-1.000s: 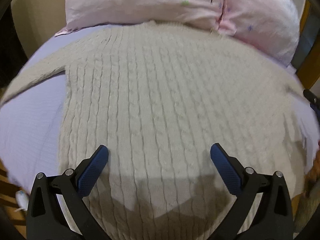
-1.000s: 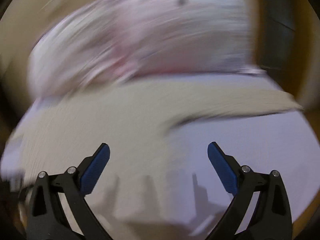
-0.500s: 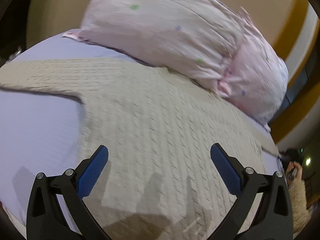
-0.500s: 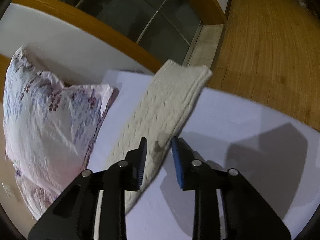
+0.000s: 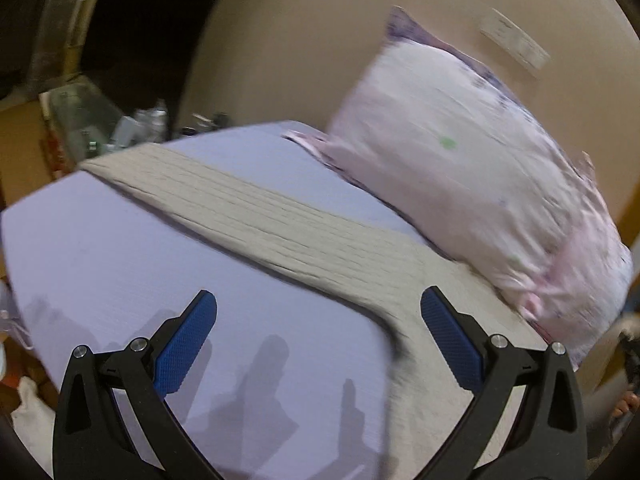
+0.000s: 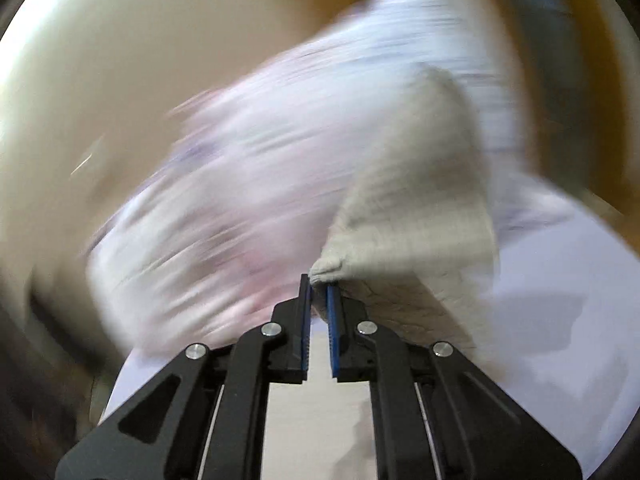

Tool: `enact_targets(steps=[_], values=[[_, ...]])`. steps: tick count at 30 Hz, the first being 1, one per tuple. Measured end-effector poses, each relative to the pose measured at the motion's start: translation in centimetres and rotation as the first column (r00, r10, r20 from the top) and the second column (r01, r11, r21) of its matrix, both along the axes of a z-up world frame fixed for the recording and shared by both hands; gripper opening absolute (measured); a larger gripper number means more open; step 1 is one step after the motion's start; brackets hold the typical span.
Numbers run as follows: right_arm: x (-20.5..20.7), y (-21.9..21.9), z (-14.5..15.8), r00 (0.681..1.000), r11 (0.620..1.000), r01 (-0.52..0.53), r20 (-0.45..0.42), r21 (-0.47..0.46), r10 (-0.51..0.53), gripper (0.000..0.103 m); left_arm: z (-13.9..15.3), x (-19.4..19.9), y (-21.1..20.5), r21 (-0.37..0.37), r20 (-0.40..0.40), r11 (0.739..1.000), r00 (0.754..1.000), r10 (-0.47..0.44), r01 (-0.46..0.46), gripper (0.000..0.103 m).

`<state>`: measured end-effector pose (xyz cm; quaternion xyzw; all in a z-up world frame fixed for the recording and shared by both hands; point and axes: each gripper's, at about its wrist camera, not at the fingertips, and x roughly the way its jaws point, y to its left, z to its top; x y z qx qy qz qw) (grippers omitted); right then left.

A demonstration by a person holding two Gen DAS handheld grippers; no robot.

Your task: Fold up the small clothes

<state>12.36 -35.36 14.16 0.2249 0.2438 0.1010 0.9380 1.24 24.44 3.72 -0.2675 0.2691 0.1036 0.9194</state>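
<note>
Blue pads (image 6: pixel 333 328) on the right gripper (image 6: pixel 319 292) stand almost together, pinching a bunched edge of the cream knit sweater (image 6: pixel 416 216). From that pinch the knit rises and fans to the right, lifted off the lavender bedsheet (image 6: pixel 560 304), with its underside showing in shadow just right of the fingers. Behind the lifted cloth sits a pink-and-white pillow (image 6: pixel 240 184), heavily blurred in this view, and beyond it a tan wall (image 6: pixel 120 60).

In the left wrist view the left gripper (image 5: pixel 318 322) hangs spread wide with nothing between its blue pads (image 5: pixel 184 346). It hovers over the bedsheet (image 5: pixel 140 264), and finger shadows fall on the sheet between its two arms. Its right-hand finger lies over the sweater's (image 5: pixel 432 304) body, where the sleeve joins. That sleeve (image 5: pixel 224 196) lies flat on the sheet and runs away to the upper left, reaching near the bed's far edge. The pillow (image 5: pixel 460 160) leans against the wall (image 5: pixel 320 32) on the right, its lower edge touching the sweater. At the far left, past the sheet's edge, is dim clutter (image 5: pixel 120 124) that is too blurred to identify.
</note>
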Motion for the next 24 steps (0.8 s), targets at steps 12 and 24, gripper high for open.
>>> enact_targets(steps=[12,24], values=[[-0.7,15.3,-1.8,0.944,0.923,-0.330,-0.066,-0.196,0.323,0.072,-3.6,0.3,11.1,-0.309,-0.074,0.933,0.983,0.168,-0.182,0.095],[-1.2,5.5,-4.0,0.987,0.985,-0.117,-0.123,-0.124,0.101,0.076,-5.6,2.4,18.7,-0.540,-0.117,0.767,0.933,0.340,-0.347,0.041]])
